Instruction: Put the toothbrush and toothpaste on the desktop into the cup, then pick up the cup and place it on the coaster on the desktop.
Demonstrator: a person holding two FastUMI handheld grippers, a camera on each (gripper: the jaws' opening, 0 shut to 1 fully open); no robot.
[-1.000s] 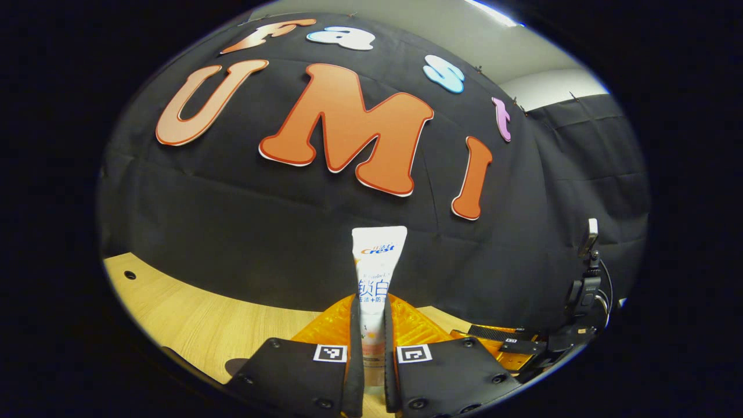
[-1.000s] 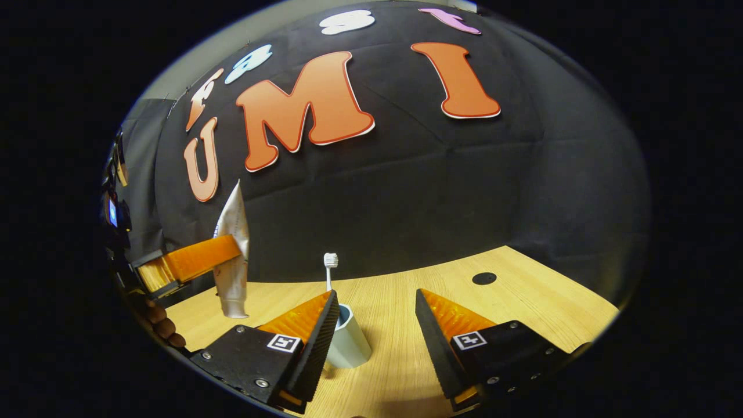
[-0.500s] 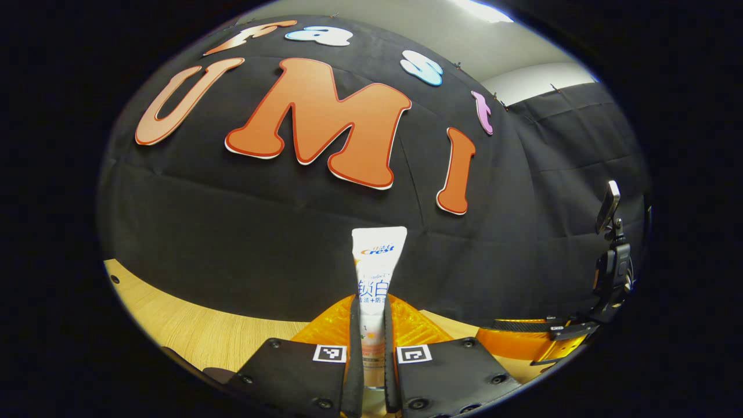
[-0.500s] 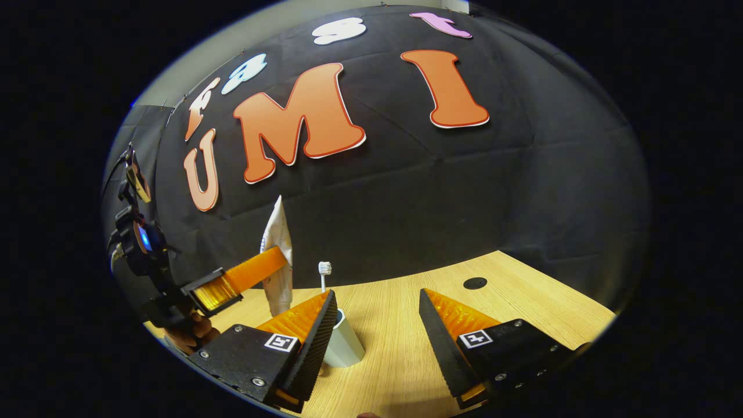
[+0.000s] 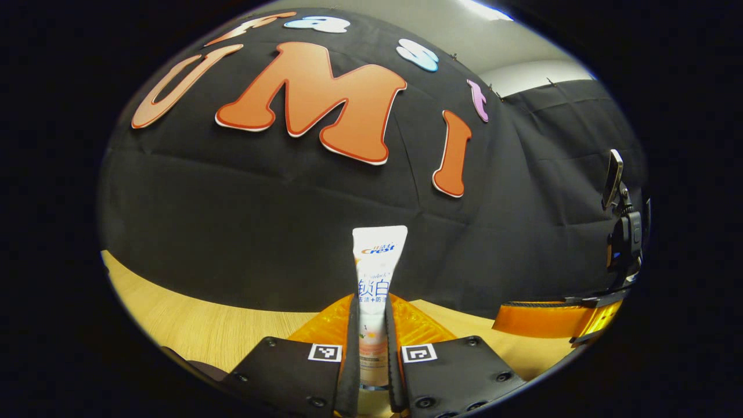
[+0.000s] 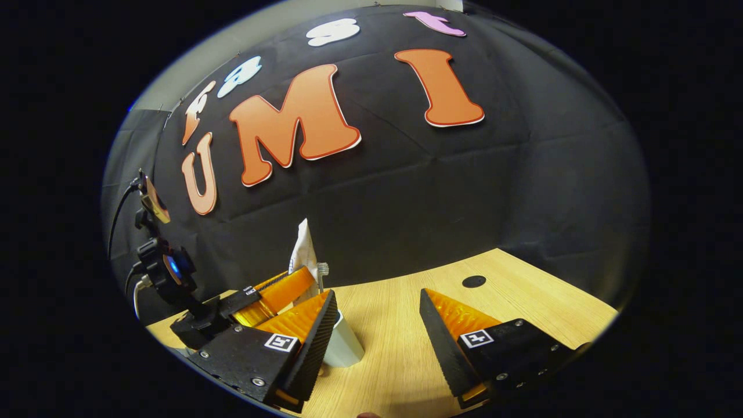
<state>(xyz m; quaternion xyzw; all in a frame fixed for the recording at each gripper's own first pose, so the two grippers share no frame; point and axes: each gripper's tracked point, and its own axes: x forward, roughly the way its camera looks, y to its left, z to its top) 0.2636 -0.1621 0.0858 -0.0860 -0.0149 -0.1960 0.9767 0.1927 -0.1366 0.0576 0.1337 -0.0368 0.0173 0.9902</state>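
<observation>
Left gripper view shows the left gripper [image 5: 371, 371] closed on the toothpaste [image 5: 376, 273], both fingers pressed against the tube's sides, the tube standing upright with its flat crimped end on top against the black cloth wall [image 5: 232, 220]; the worktop [image 5: 191, 325] runs pale and bare to the left as far as the cloth's lower edge, and the right gripper [image 5: 557, 319] reaches in from the right edge, well apart from the tube; right gripper view shows the right gripper with its jaws spread wide and nothing between them, low above the wood; the cup [image 6: 345, 345] stands on the worktop just behind that gripper's left finger [image 6: 302, 331], which hides part of its side; the toothbrush [image 6: 321, 276] stands upright in the cup, bristle head on top; the left gripper [image 6: 273, 296] comes in from the left and holds the toothpaste just above the cup, close beside the brush; whether the tube's lower end is inside the rim cannot be told; to the right the worktop lies open out to its far edge, with one dark round hole [image 6: 473, 281] near that edge.
</observation>
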